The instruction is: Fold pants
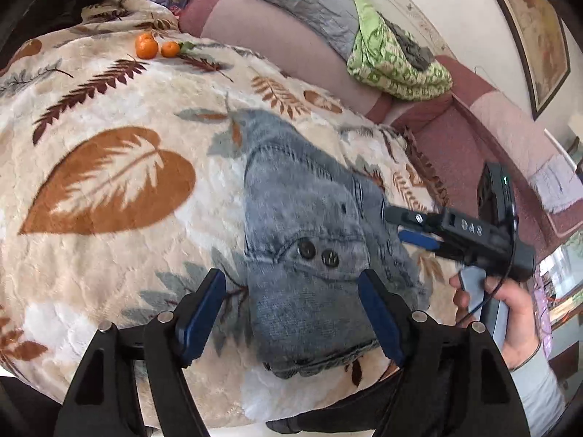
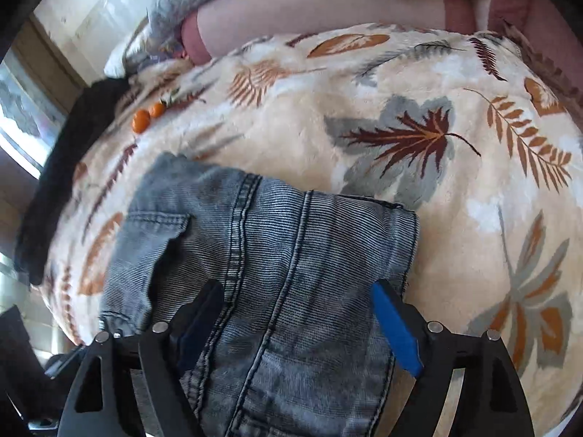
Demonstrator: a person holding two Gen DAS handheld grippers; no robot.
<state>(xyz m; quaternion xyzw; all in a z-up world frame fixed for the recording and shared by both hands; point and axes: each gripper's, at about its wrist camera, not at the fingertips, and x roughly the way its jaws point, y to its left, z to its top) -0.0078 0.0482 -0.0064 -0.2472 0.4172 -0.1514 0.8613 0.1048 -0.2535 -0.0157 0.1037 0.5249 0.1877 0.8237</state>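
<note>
The pants point(image 1: 309, 240) lie bunched on the blanket point(image 1: 109, 273). Beyond the pants, at the blanket's far left, two oranges point(image 1: 147, 46) sit side by side. Behind the pants, past the blanket's edge, a folded cloth point(image 1: 393, 62) rests on the sofa point(image 1: 291, 51).

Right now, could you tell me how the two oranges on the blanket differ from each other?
The left orange looks larger than the right orange. The right orange has a green leaf at its side; the left orange shows none. In the left wrist view, the left orange lies nearer the blanket's far fold, the right orange nearer the pink cushion. Both are bright orange, lie side by side and are far from the jeans.
</note>
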